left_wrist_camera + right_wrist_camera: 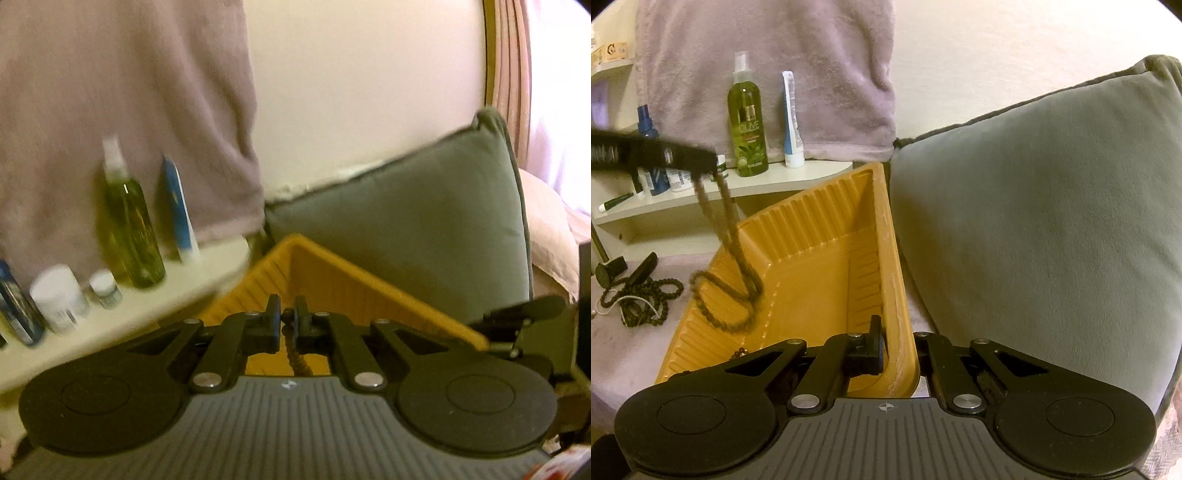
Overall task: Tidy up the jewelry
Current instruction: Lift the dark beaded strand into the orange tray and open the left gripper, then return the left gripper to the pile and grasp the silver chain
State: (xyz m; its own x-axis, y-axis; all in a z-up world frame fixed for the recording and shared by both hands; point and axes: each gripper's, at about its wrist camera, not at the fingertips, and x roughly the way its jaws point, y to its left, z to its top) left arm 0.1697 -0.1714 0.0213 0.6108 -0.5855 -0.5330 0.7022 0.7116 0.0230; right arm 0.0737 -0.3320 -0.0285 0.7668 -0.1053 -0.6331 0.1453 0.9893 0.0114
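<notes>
Left hand-held gripper [288, 325] pinching bead necklace [727, 258], over tray [820, 236]

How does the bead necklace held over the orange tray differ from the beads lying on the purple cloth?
The brown necklace hangs from the left gripper, its lower loop in the orange tray; the dark beads lie untouched on the cloth. The necklace is one stretched loop; the beads are a tangled heap. Both are strings of round beads.
</notes>
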